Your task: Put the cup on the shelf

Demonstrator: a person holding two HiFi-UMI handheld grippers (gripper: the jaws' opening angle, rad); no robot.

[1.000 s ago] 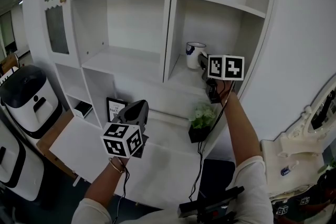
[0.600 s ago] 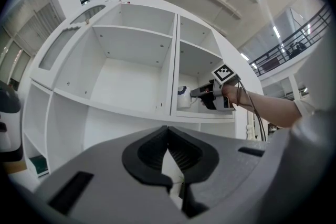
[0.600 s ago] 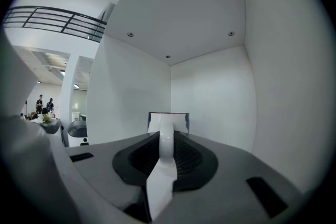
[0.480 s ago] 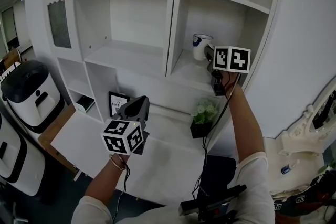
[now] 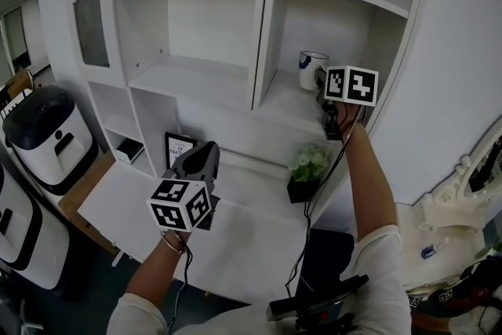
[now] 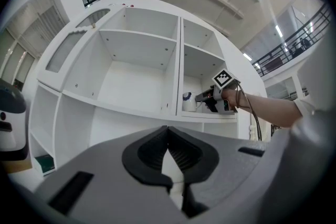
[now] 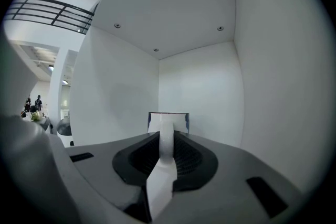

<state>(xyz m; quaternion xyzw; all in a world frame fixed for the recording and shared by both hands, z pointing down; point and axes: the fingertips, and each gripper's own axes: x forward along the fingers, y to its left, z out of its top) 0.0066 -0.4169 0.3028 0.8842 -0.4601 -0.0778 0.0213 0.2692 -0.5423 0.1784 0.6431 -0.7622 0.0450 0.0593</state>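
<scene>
A white cup with a dark blue rim stands upright inside the right compartment of the white shelf unit. My right gripper is shut on its handle. In the right gripper view the cup sits just past the jaws, and its white handle is pinched between them. I cannot tell whether the cup's base touches the shelf board. My left gripper hangs low over the counter, shut and empty. The left gripper view also shows the cup and the right gripper in that compartment.
A small potted plant stands on the white counter below the cup's compartment. A framed card leans at the counter's back. A white and black appliance stands at the left. The shelf's left compartment holds nothing.
My right gripper has carried the cup deeper into the right compartment, towards its back wall. The left gripper has hardly moved.
</scene>
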